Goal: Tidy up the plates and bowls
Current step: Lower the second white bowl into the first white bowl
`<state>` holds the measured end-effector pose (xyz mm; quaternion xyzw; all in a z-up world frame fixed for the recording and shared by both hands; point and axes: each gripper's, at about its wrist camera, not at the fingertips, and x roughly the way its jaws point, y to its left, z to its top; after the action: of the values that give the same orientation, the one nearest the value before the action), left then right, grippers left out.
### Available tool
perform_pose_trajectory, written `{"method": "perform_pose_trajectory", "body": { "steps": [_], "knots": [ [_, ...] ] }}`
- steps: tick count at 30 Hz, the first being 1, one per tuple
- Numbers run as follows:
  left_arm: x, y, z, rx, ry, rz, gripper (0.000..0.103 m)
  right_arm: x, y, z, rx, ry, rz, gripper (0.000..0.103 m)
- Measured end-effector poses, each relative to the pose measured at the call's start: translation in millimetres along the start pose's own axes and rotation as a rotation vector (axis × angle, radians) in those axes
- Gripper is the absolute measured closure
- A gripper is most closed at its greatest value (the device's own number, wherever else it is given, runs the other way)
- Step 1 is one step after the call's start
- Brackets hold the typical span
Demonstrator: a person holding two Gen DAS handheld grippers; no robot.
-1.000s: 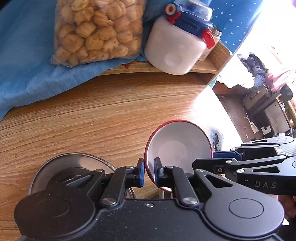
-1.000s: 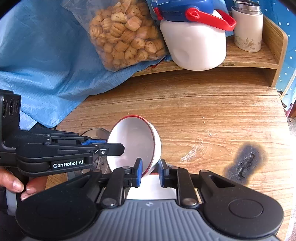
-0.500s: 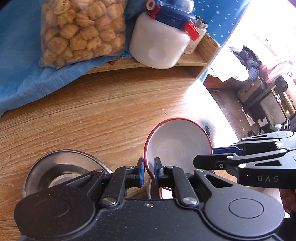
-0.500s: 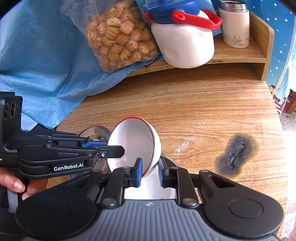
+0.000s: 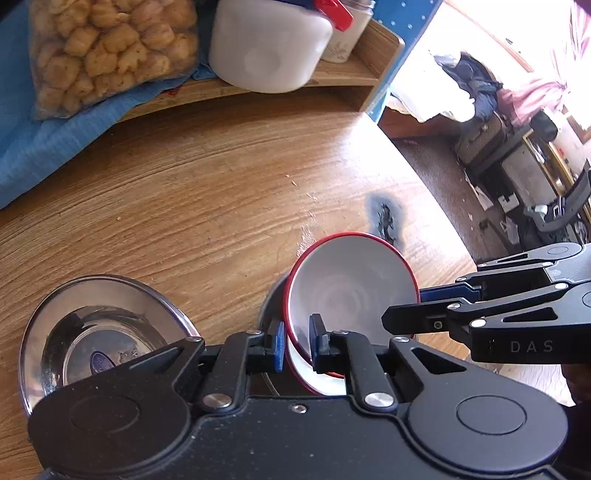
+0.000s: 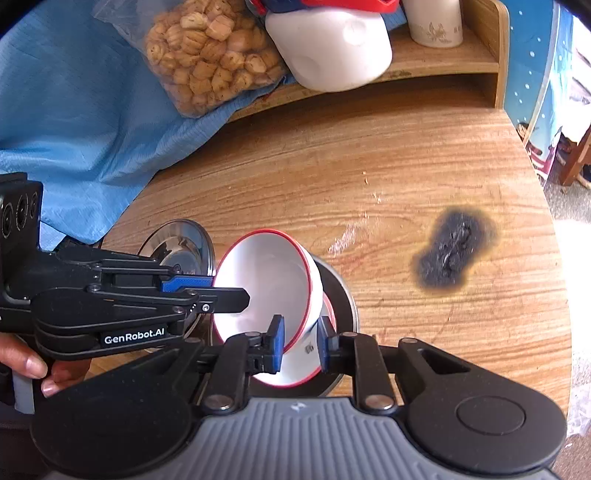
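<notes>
Left gripper (image 5: 296,345): fingers have just been easing apart, with the near rim of the bowl (image 5: 347,291) between them; a sliver of gap shows at the left pad, so the grip reads as slack rather than clamped. Right gripper (image 6: 300,345): fingers clamped on the opposite wall of the same bowl, one pad inside, one outside.

The bowl is white with a red rim, empty, tilted on edge with its mouth toward the left gripper. It sits over a second red-rimmed white dish (image 6: 291,376), partly hidden; whether the two touch cannot be told. Under both lies a dark round plate (image 6: 341,291) on the tabletop (image 6: 369,166).

Just left of that stack stands a steel bowl (image 5: 99,332), upright, empty, with a blue sticker on its floor.

Further out, a black scorch mark (image 6: 452,254) on the tabletop. At the far edge, a wooden shelf (image 6: 443,62) carries a white jug (image 6: 332,48), contents not visible, a small pale canister (image 6: 436,22) and a clear bag of biscuits (image 6: 210,55) resting on blue cloth (image 6: 74,110).

Right view only: a hand (image 6: 33,369) on the left gripper's handle. Left view only: the sticker in the steel bowl, and a sunlit room (image 5: 517,110) with dark furniture beyond the tabletop edge.
</notes>
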<state>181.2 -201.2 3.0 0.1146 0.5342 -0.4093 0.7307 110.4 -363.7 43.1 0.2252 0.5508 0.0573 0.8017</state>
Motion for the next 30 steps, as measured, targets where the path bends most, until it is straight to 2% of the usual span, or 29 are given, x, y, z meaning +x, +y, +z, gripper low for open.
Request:
{"method": "perform_pose_trajectory", "body": {
  "steps": [13, 30],
  "knots": [
    [10, -16, 1, 0.101, 0.095, 0.007, 0.087, -1, -12, -8, 0.056, 0.012, 0.012, 0.081],
    [11, -19, -5, 0.068, 0.101, 0.011, 0.086, 2, -8, -15, 0.025, 0.039, 0.008, 0.078]
  ]
}}
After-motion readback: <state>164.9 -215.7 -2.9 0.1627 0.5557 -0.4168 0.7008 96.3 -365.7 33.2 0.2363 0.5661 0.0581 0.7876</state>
